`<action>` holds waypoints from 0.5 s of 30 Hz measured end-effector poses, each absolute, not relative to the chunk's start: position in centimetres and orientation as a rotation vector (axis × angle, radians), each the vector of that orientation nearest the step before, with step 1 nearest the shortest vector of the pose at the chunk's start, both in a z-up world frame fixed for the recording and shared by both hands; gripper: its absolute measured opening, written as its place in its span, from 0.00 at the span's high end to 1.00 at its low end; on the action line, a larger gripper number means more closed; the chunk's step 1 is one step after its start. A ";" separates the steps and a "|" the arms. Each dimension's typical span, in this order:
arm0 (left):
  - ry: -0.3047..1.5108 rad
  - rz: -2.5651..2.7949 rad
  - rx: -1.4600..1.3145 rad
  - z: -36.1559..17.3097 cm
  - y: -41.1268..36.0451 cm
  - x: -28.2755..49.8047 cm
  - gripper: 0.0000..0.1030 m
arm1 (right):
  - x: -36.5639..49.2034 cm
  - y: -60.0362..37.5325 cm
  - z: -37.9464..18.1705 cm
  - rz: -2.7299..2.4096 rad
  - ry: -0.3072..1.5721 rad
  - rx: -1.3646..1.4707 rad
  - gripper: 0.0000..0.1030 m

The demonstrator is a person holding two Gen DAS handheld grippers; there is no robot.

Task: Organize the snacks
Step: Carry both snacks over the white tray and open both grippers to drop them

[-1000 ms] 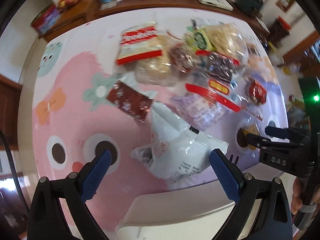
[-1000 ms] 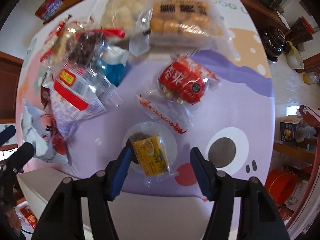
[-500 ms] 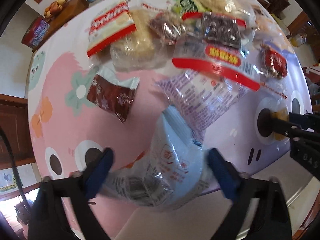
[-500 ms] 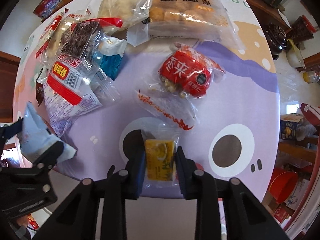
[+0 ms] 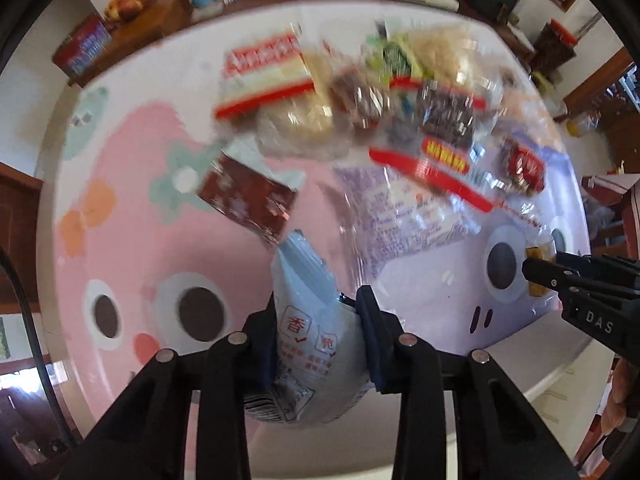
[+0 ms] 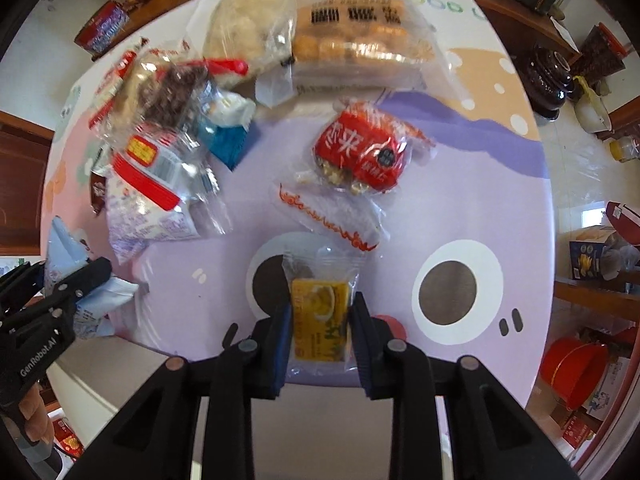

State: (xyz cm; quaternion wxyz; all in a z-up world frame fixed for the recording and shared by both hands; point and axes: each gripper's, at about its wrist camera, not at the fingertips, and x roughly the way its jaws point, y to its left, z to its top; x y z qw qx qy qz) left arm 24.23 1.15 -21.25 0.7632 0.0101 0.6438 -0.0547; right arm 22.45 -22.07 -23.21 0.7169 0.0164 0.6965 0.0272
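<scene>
My left gripper (image 5: 316, 312) points down, and its blue pads press both sides of a pale blue-white snack bag (image 5: 308, 344) with red print; the jaws are still closing on it. The bag's top corner sticks up past the fingertips. In the right wrist view the same bag (image 6: 64, 244) shows at the far left in the left gripper (image 6: 80, 276). My right gripper (image 6: 320, 320) is shut on a small yellow snack packet (image 6: 318, 304) in clear wrap, near the table's front edge. From the left wrist view the right gripper (image 5: 536, 268) shows at the right with the yellow packet (image 5: 538, 252).
A round table with a pink and purple cartoon cloth (image 5: 140, 184) bears a heap of snacks at the back: a brown packet (image 5: 248, 200), a red-banded clear bag (image 5: 432, 168), a red packet (image 6: 360, 152) and a tray of buns (image 6: 360, 40). A red bucket (image 6: 576, 368) stands on the floor.
The left jaws went from wide open to pressing on the pale bag. The right jaws closed on the yellow packet, which now sits between the pads.
</scene>
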 end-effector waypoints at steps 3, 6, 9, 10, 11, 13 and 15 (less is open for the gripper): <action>1.341 -0.107 0.000 -18.7 2.1 24.0 0.70 | 22.2 -22.3 -21.6 0.065 1.499 0.037 0.74; 1.282 -0.102 -0.032 -15.7 3.2 23.9 0.70 | 21.9 -22.6 -19.6 0.066 1.443 0.052 0.74; 1.214 -0.108 -0.049 -12.3 3.0 23.4 0.70 | 21.9 -22.6 -17.4 0.074 1.387 0.080 0.74; 1.191 -0.114 -0.050 -10.8 2.9 23.1 0.70 | 21.7 -22.6 -16.4 0.077 1.365 0.087 0.74; 1.170 -0.122 -0.048 -9.5 3.0 22.6 0.70 | 21.4 -22.5 -15.7 0.081 1.346 0.092 0.74; 1.124 -0.146 -0.042 -7.1 2.4 21.6 0.70 | 21.1 -22.1 -13.7 0.100 1.304 0.102 0.74; 1.092 -0.165 -0.036 -5.1 1.9 20.2 0.70 | 20.8 -21.8 -11.4 0.124 1.263 0.105 0.74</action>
